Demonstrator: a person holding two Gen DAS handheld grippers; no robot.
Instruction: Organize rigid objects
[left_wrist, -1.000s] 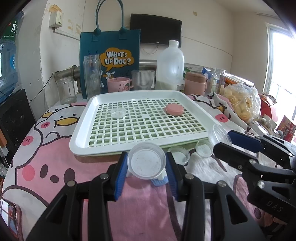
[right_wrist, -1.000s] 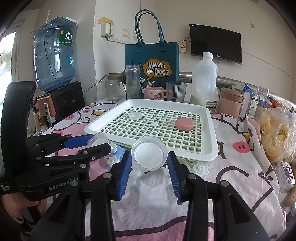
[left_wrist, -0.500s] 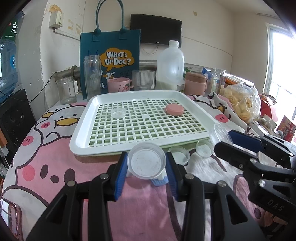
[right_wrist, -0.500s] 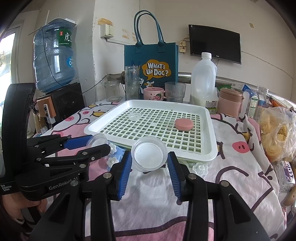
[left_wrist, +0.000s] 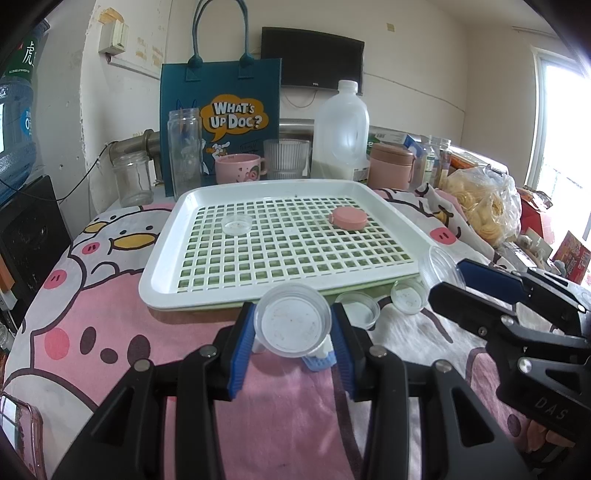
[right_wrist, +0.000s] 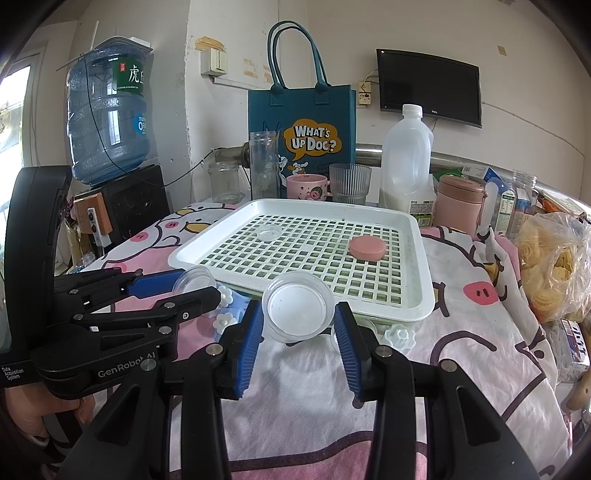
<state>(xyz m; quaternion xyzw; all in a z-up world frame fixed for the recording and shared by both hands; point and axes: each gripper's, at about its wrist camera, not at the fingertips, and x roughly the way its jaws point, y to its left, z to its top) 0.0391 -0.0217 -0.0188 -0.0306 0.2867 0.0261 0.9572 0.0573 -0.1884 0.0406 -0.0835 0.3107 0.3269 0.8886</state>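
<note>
My left gripper (left_wrist: 293, 314) is shut on a clear round lid (left_wrist: 293, 326), held just in front of the white grid tray (left_wrist: 159, 266). The right gripper (right_wrist: 298, 310) is shut on a second clear round lid (right_wrist: 297, 308), over the tray's near edge (right_wrist: 413, 310). Each gripper shows in the other's view: the right gripper (left_wrist: 448, 277) beside the tray's right corner, the left gripper (right_wrist: 197, 284) at its left corner. On the tray lie a pink lid (left_wrist: 347, 218) and a small clear lid (left_wrist: 237, 224). Two small clear lids (left_wrist: 360, 314) rest on the cloth before it.
Behind the tray stand glass jars (left_wrist: 183, 147), a teal bag (left_wrist: 221, 122), a pink mug (left_wrist: 238, 168), a ribbed glass (left_wrist: 286, 158), a milk jug (left_wrist: 341, 129) and a pink canister (left_wrist: 391, 164). A snack bag (left_wrist: 480, 206) sits right. White flower-shaped pieces (right_wrist: 223, 321) lie on the cloth.
</note>
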